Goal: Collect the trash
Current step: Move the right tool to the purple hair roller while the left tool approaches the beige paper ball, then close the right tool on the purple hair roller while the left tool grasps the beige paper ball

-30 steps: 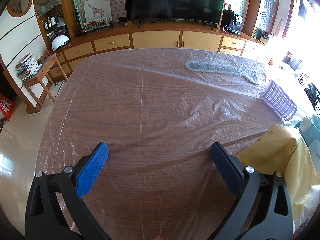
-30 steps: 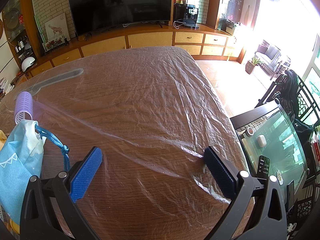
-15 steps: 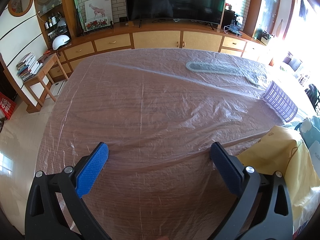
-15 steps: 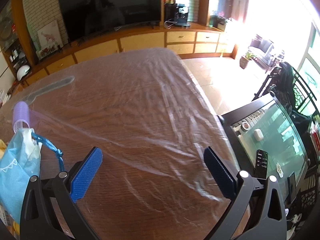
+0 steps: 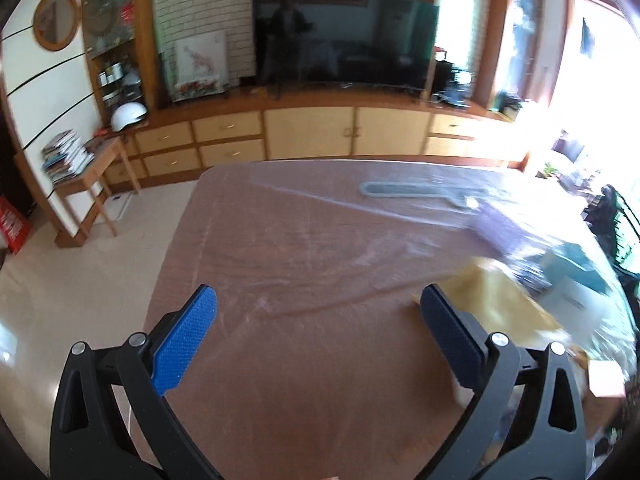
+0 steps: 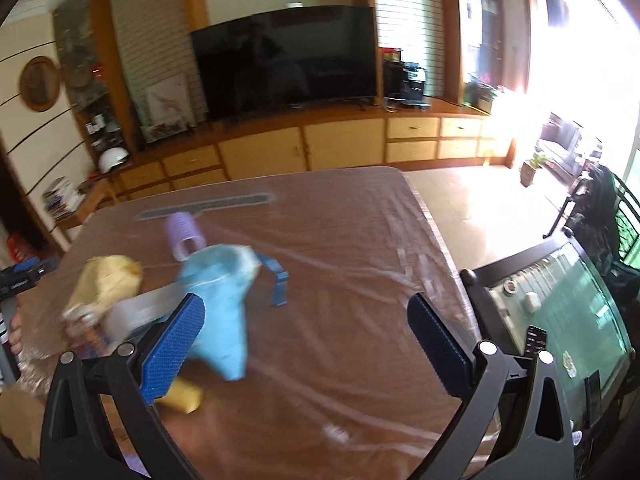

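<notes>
A heap of trash lies on the plastic-covered wooden table (image 6: 340, 300): a light blue bag (image 6: 218, 300) with a blue strap, a crumpled yellow paper bag (image 6: 106, 282), a purple hair roller (image 6: 184, 232) and small scraps. In the left wrist view the yellow bag (image 5: 500, 304) and blue item (image 5: 572, 264) lie at the right, blurred. My left gripper (image 5: 316, 340) is open and empty above the table's near left. My right gripper (image 6: 306, 344) is open and empty, its left finger (image 6: 172, 352) in front of the blue bag.
A long grey flat tool (image 6: 208, 206) lies at the far side of the table. A glass-topped side table (image 6: 560, 320) with a remote stands right of the table. A TV cabinet (image 5: 320, 136) runs along the back wall. A small wooden stand (image 5: 88, 184) with books is at the left.
Both grippers have pulled back and risen, so more room and floor shows. The right view has swung left and now takes in the trash heap. Both stay open.
</notes>
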